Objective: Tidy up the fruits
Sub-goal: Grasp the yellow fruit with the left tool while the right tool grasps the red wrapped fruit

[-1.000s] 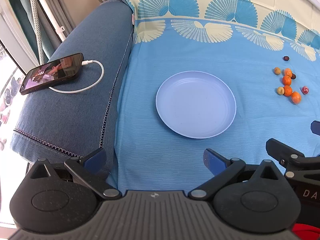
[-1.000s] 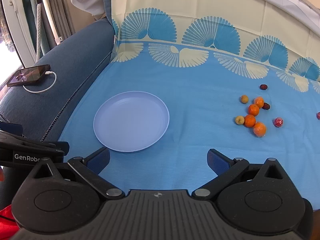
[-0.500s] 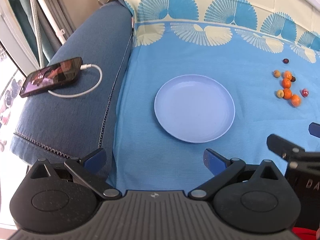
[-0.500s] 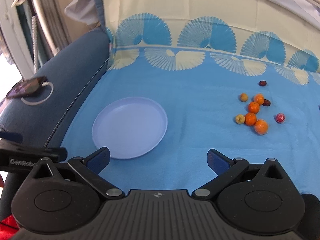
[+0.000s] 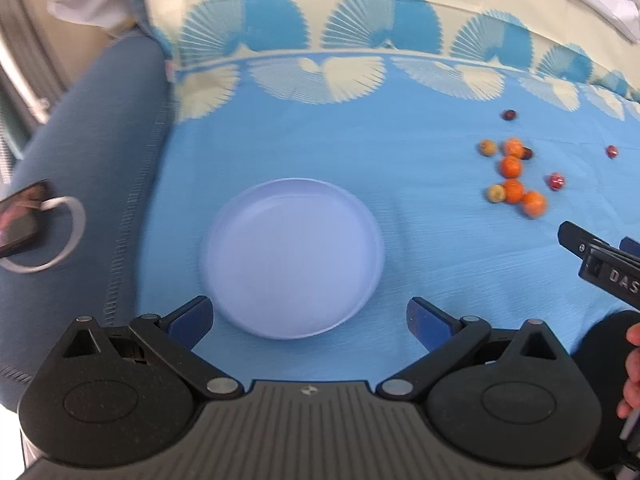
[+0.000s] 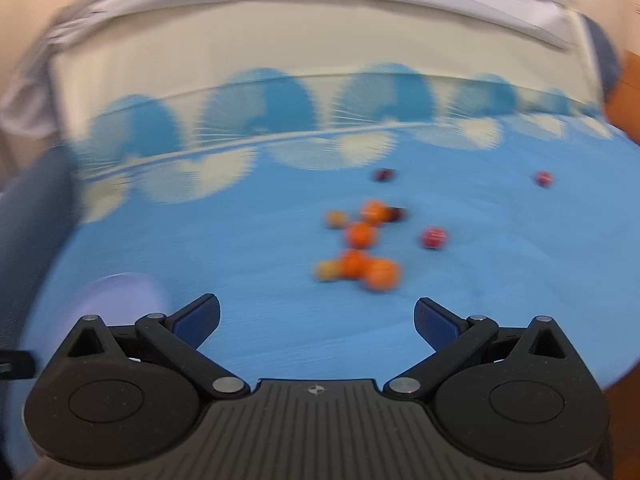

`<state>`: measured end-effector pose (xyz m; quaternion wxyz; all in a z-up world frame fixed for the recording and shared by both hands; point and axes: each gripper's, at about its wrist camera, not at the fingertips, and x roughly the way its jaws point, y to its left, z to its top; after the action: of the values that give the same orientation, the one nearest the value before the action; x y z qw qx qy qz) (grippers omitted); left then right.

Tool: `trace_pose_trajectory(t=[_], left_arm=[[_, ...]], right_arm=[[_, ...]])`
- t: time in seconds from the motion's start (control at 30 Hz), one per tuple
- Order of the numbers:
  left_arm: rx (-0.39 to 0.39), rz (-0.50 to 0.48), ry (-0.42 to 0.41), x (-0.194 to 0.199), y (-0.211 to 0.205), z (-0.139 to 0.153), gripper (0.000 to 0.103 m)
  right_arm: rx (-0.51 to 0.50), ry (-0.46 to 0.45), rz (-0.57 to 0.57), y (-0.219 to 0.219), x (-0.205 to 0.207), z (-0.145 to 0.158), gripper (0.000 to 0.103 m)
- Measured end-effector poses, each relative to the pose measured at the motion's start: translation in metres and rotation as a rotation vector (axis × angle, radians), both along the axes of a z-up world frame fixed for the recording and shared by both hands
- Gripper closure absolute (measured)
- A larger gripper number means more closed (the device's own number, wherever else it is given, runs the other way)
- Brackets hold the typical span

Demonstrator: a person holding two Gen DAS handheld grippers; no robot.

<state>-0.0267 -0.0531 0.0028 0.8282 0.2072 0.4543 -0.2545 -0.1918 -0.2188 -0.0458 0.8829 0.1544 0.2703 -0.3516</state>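
Even, soft daylight, shadows faint. Left wrist view mildly smeared around the plate (image 5: 294,258), worst toward the phone (image 5: 18,218). Right wrist view heavily motion-blurred (fruits (image 6: 362,240) mere smudges); only the gripper body stays sharp. Fisheye bends all edges.

We see the right wrist view smeared throughout: the fruits (image 6: 356,248) at mid-frame are soft blobs, and the plate (image 6: 120,292) at lower left is a pale smudge. In the left wrist view, the phone (image 5: 18,218) is cut by the left edge, and the right gripper (image 5: 600,256) by the right edge.
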Motion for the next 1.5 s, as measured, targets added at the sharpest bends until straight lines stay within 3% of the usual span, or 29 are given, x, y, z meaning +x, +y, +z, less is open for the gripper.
trace_pose_trajectory(t=[0.2, 0.37, 0.53, 0.67, 0.8, 0.93, 1.0, 1.03, 1.07, 1.1, 1.13, 1.17, 1.33, 1.5], left_arm=[[0.017, -0.116, 0.090, 0.012, -0.079, -0.030, 0.000], [0.030, -0.220, 0.055, 0.019, -0.151, -0.064, 0.000], [0.057, -0.332, 0.088, 0.030, -0.212, -0.105, 0.000], [0.109, -0.419, 0.084, 0.033, -0.241, -0.129, 0.001], [0.142, -0.519, 0.105, 0.036, -0.268, -0.152, 0.009], [0.121, -0.556, 0.097, 0.040, -0.285, -0.162, 0.013], [0.087, -0.569, 0.112, 0.042, -0.289, -0.161, 0.025], [0.070, -0.574, 0.123, 0.044, -0.290, -0.161, 0.028], [0.051, -0.583, 0.129, 0.044, -0.290, -0.159, 0.042], [0.032, -0.596, 0.128, 0.043, -0.290, -0.158, 0.064], [0.032, -0.612, 0.124, 0.042, -0.291, -0.157, 0.075], [0.036, -0.623, 0.126, 0.042, -0.291, -0.156, 0.074], [0.013, -0.532, 0.142, 0.048, -0.276, -0.139, 0.074], [0.012, -0.343, 0.149, 0.052, -0.215, -0.103, 0.074]], right_arm=[[0.085, 0.080, -0.181, -0.074, -0.011, -0.044, 0.001], [0.155, 0.093, -0.252, -0.133, -0.004, -0.076, 0.001], [0.184, 0.115, -0.181, -0.175, 0.016, -0.098, 0.001], [0.094, 0.146, -0.190, -0.189, 0.027, -0.114, 0.001], [0.116, 0.126, -0.165, -0.211, 0.038, -0.130, 0.001], [0.045, 0.126, -0.124, -0.214, 0.056, -0.137, 0.001], [0.014, 0.142, -0.111, -0.216, 0.064, -0.141, 0.001], [0.005, 0.139, -0.105, -0.217, 0.065, -0.141, 0.004], [-0.001, 0.122, -0.096, -0.216, 0.064, -0.140, 0.011], [-0.009, 0.095, -0.081, -0.213, 0.062, -0.138, 0.038], [-0.012, 0.065, -0.056, -0.211, 0.058, -0.136, 0.054], [-0.001, 0.049, -0.028, -0.211, 0.055, -0.135, 0.070], [-0.086, 0.036, -0.081, -0.206, 0.047, -0.131, 0.070], [-0.112, 0.030, -0.167, -0.210, 0.032, -0.124, 0.070]])
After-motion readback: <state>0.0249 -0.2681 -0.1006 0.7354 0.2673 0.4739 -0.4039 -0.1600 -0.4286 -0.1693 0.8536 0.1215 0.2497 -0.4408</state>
